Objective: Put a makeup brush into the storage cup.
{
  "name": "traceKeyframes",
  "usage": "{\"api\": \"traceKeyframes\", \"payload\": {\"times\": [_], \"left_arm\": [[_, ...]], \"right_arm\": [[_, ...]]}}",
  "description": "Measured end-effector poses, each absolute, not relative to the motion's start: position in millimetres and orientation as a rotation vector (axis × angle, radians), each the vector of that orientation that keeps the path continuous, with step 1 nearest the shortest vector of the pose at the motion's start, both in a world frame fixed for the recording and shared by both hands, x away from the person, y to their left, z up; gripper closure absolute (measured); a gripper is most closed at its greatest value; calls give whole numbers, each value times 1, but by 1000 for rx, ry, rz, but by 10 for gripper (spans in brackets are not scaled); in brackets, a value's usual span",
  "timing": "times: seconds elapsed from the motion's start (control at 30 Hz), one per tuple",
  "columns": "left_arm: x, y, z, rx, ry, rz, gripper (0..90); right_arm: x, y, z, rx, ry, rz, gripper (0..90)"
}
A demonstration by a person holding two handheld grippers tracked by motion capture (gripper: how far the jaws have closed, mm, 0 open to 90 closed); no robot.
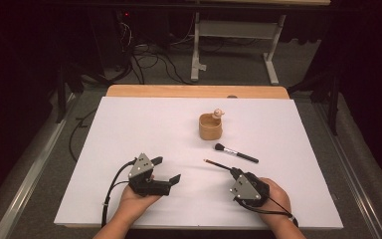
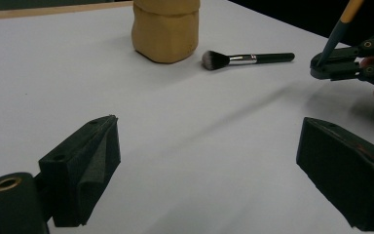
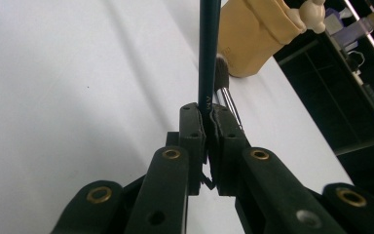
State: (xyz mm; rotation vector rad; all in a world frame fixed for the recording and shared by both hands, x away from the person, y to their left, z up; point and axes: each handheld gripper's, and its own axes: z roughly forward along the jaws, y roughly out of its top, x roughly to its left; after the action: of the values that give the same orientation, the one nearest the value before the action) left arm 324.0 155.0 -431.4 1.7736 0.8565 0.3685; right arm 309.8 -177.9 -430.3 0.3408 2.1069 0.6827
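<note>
While the high view is looking down on the white table (image 1: 129, 124), the right gripper (image 1: 235, 173) is sitting at the lower right of the frame, pinching a thin dark brush (image 1: 216, 164) that is pointing up and left across the surface; the left gripper (image 1: 166, 170) is resting at the lower left with its jaws spread and nothing between them; a tan cup (image 1: 210, 126) is standing above centre, and a black makeup brush (image 1: 236, 153) is lying just below it; in the left gripper view, the spread jaws are framing bare table, the cup (image 2: 165, 29) is standing at top centre, the makeup brush (image 2: 248, 58) is lying beside it, and the right gripper (image 2: 338, 66) is holding the thin brush (image 2: 338, 27) at the upper right; in the right gripper view, the jaws are pressing together on the thin brush (image 3: 208, 53), which is running up the middle toward the cup (image 3: 253, 34).
</note>
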Motion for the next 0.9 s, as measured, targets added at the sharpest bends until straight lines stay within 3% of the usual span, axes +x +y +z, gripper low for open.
{"api": "traceKeyframes", "payload": {"times": [0.6,0.9], "left_arm": [[324,161,-429,1758,857,319,112],[323,162,-428,1745,858,343,48]], "right_arm": [[312,-181,-430,501,2150,843,873],[317,-188,-427,647,2155,991,873]]}}
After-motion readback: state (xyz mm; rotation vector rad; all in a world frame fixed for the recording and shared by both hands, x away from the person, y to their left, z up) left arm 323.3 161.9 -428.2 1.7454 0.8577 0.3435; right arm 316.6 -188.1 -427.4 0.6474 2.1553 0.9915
